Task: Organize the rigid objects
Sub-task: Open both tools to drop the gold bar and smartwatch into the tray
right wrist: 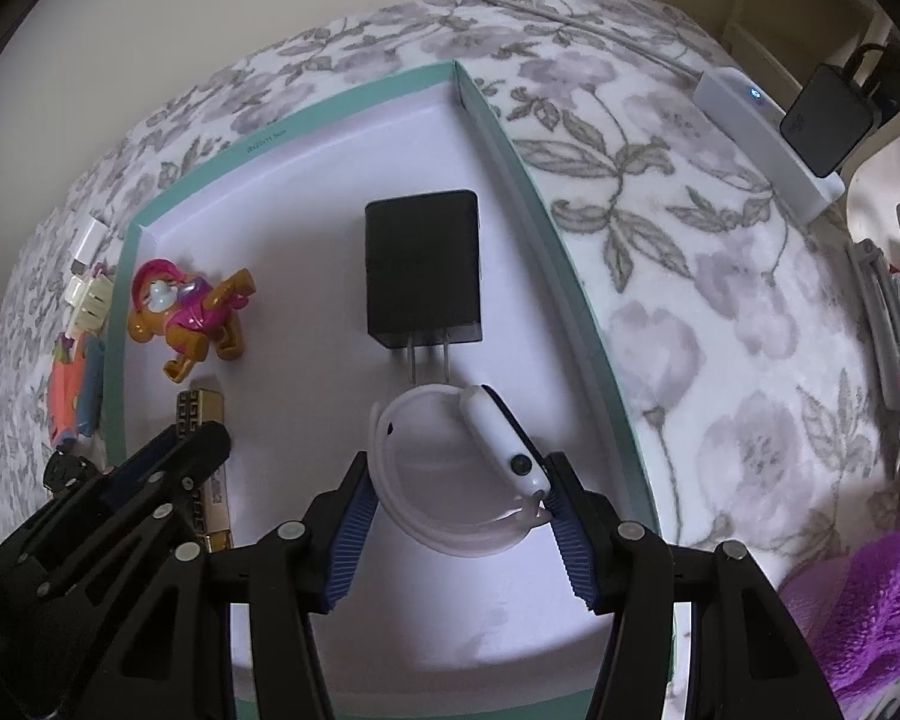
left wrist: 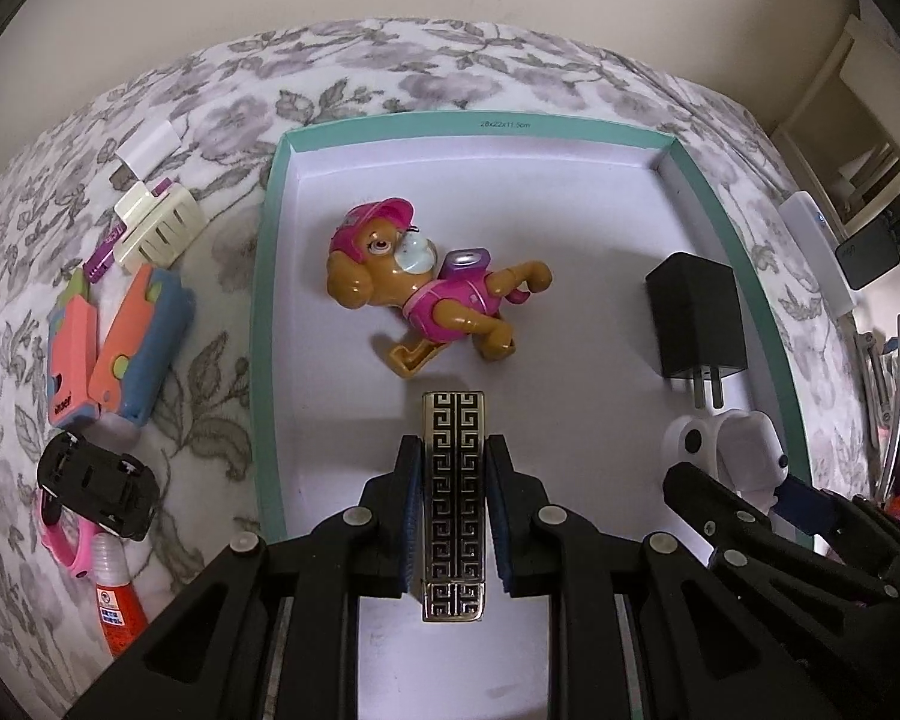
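A teal box (left wrist: 480, 123) with a white floor lies on the flowered bedspread. Inside it lie a brown toy dog in pink (left wrist: 420, 282) and a black plug charger (left wrist: 696, 318). My left gripper (left wrist: 453, 450) points down over the box's near side, shut on a gold bar with a black key pattern (left wrist: 453, 504). In the right wrist view, my right gripper (right wrist: 459, 468) holds a white wrist watch (right wrist: 498, 438), its pads pressing the band loop and the watch body just above the box floor (right wrist: 306, 228). The charger (right wrist: 423, 267) lies just beyond it.
Left of the box on the bedspread lie a cream hair claw (left wrist: 156, 225), an orange and blue toy (left wrist: 132, 342), a black toy car (left wrist: 96, 486), a pink band (left wrist: 66, 546) and a red glue bottle (left wrist: 114, 606). A white power strip (right wrist: 762, 138) sits at the bed's right edge.
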A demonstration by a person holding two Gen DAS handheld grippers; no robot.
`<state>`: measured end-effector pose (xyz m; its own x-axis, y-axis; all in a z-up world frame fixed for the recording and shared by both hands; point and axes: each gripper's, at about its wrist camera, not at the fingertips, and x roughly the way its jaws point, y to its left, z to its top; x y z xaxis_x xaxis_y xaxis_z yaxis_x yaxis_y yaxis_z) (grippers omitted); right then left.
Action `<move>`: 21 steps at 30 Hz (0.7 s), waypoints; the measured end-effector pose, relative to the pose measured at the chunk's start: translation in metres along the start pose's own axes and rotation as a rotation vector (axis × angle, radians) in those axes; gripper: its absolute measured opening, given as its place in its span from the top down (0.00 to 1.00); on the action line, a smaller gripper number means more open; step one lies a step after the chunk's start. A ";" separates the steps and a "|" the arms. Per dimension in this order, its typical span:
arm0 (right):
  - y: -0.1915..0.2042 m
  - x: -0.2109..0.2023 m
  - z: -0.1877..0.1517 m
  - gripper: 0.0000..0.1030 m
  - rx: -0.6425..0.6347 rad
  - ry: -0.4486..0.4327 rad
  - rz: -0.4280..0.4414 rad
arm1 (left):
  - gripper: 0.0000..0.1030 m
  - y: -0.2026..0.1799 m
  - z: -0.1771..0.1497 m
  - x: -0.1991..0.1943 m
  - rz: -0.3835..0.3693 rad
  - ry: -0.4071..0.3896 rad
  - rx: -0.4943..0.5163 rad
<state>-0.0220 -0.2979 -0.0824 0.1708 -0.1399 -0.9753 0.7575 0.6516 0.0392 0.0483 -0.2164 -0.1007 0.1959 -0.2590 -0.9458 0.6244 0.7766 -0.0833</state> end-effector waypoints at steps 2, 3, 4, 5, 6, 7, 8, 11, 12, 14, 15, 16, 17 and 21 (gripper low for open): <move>0.000 -0.001 0.000 0.43 0.005 -0.005 0.005 | 0.79 0.001 0.000 0.000 -0.006 0.003 -0.009; -0.001 -0.001 0.000 0.43 0.008 -0.004 0.008 | 0.79 0.002 -0.001 -0.001 -0.008 0.009 -0.017; -0.001 -0.002 0.001 0.43 0.010 -0.006 0.010 | 0.79 0.002 0.000 0.000 -0.010 0.015 -0.019; -0.001 -0.003 0.001 0.43 0.011 -0.010 0.011 | 0.79 0.003 0.000 -0.001 -0.013 0.021 -0.022; -0.002 -0.005 0.000 0.42 0.009 -0.014 0.011 | 0.79 0.003 0.000 -0.001 -0.019 0.026 -0.028; -0.002 -0.008 0.001 0.41 0.004 -0.017 0.011 | 0.79 0.004 0.000 -0.002 -0.026 0.029 -0.032; 0.000 -0.011 0.001 0.40 -0.004 -0.026 0.009 | 0.79 0.005 0.000 -0.004 -0.036 0.030 -0.039; 0.003 -0.022 0.001 0.40 -0.025 -0.047 -0.007 | 0.79 0.007 0.000 -0.015 -0.063 0.011 -0.050; 0.005 -0.028 0.002 0.40 -0.032 -0.061 -0.011 | 0.79 0.008 0.000 -0.020 -0.069 -0.001 -0.051; 0.007 -0.038 0.002 0.40 -0.041 -0.087 -0.012 | 0.76 0.009 0.001 -0.032 -0.077 -0.029 -0.053; 0.007 -0.042 0.001 0.40 -0.043 -0.098 -0.012 | 0.74 0.010 0.002 -0.038 -0.079 -0.042 -0.055; 0.008 -0.049 0.002 0.39 -0.046 -0.117 -0.015 | 0.67 0.011 0.002 -0.044 -0.082 -0.056 -0.061; 0.008 -0.055 0.003 0.39 -0.047 -0.133 -0.018 | 0.60 0.014 0.002 -0.051 -0.084 -0.073 -0.070; 0.007 -0.079 0.003 0.39 -0.046 -0.190 -0.012 | 0.46 0.029 0.001 -0.075 -0.094 -0.124 -0.113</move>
<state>-0.0283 -0.2844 -0.0045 0.2809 -0.2836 -0.9169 0.7313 0.6819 0.0131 0.0526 -0.1753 -0.0317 0.2368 -0.3972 -0.8867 0.5568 0.8034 -0.2112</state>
